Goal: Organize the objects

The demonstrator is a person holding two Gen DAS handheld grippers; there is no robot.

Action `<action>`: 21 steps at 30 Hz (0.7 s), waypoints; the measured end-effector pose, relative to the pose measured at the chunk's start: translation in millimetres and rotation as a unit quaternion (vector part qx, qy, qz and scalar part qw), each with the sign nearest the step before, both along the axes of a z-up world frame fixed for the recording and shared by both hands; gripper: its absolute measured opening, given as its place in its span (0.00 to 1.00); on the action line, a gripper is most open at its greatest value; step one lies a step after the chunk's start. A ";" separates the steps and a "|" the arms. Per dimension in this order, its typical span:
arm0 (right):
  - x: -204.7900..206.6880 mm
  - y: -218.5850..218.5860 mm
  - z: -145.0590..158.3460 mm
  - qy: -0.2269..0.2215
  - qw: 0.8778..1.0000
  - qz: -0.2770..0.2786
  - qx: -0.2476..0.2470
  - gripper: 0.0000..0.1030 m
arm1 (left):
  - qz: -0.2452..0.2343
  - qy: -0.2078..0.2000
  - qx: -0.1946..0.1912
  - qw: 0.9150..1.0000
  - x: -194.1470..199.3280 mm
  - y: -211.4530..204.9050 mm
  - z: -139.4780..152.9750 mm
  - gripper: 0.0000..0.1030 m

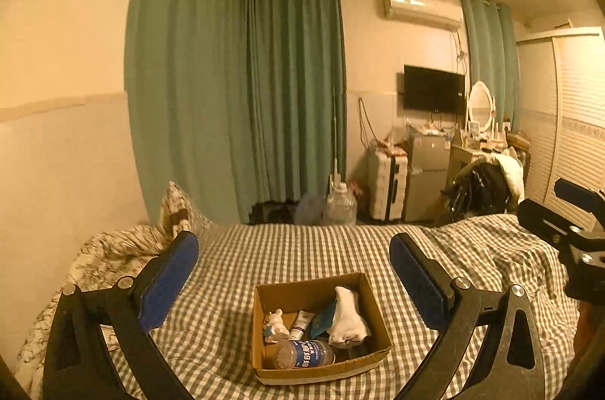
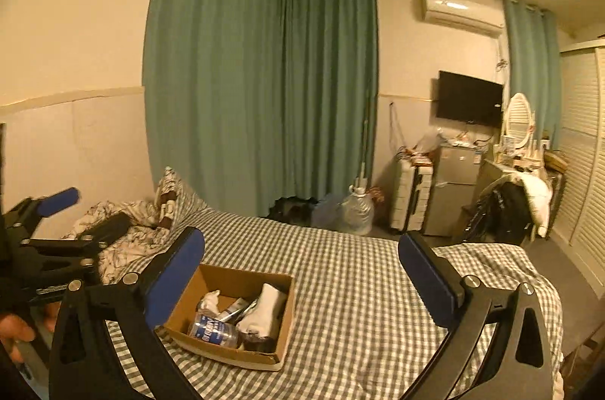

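2 grippers up, both empty, both above the bed. Left gripper (image 1: 294, 256) has its blue pads spread wide, nothing between them; it hovers over the cardboard box (image 1: 355, 364). Right gripper (image 2: 301, 260) is likewise spread wide, holding nothing, with the box (image 2: 227, 354) sitting low and to its left.

Box rests on the checked bedspread (image 1: 295, 248), open top, near the front edge of the bed. Contents, left wrist view: clear plastic bottle (image 1: 304, 354) with blue label lying on its side at the near wall; white sock (image 1: 348, 318) bunched on the right side; white tube (image 1: 301, 323) leaning mid-box; small white figurine (image 1: 275, 324) at the left wall; a dark teal packet (image 1: 322, 318) between tube and sock. All 5 items are inside the box, touching or overlapping each other.

Background: green curtains (image 1: 234, 97), wall TV (image 1: 434, 93), air conditioner (image 1: 421, 5), white suitcase (image 1: 387, 186), small fridge (image 1: 427, 173). Rumpled patterned quilt (image 2: 128, 241) lies at the head of the bed.
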State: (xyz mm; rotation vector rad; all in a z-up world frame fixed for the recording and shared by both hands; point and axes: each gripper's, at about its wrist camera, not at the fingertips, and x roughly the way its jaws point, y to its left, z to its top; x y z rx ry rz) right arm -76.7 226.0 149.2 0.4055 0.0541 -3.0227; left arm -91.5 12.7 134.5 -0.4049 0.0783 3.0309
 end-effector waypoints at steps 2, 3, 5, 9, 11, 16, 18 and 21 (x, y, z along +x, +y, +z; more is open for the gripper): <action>8.6 0.1 -3.3 0.008 1.000 -0.008 0.001 1.00 | 0.001 0.006 -0.001 1.000 10.9 1.8 -4.4 1.00; 10.9 0.8 -4.2 0.011 1.000 -0.011 0.002 1.00 | 0.001 0.005 -0.001 1.000 15.7 2.4 -8.9 1.00; 14.0 1.4 -14.6 0.014 1.000 -0.023 0.009 1.00 | 0.005 -0.001 -0.004 1.000 22.4 3.4 -19.5 1.00; 20.6 7.2 -43.8 -0.004 1.000 -0.030 0.005 1.00 | 0.019 -0.006 -0.009 1.000 33.9 2.3 -49.0 1.00; 21.8 11.1 -63.0 -0.014 0.999 -0.031 -0.003 1.00 | 0.028 -0.016 -0.013 0.999 36.3 1.4 -66.8 1.00; 18.3 22.4 -115.7 -0.031 0.998 -0.056 -0.009 1.00 | 0.039 -0.022 0.009 0.999 34.8 -3.1 -111.2 1.00; 12.0 22.1 -136.6 -0.030 0.998 -0.060 0.006 1.00 | 0.059 -0.002 0.008 0.998 34.8 -4.5 -130.4 1.00; 1.6 17.3 -167.8 -0.021 0.996 -0.072 0.037 1.00 | 0.075 0.004 -0.004 0.997 32.3 -3.3 -155.4 1.00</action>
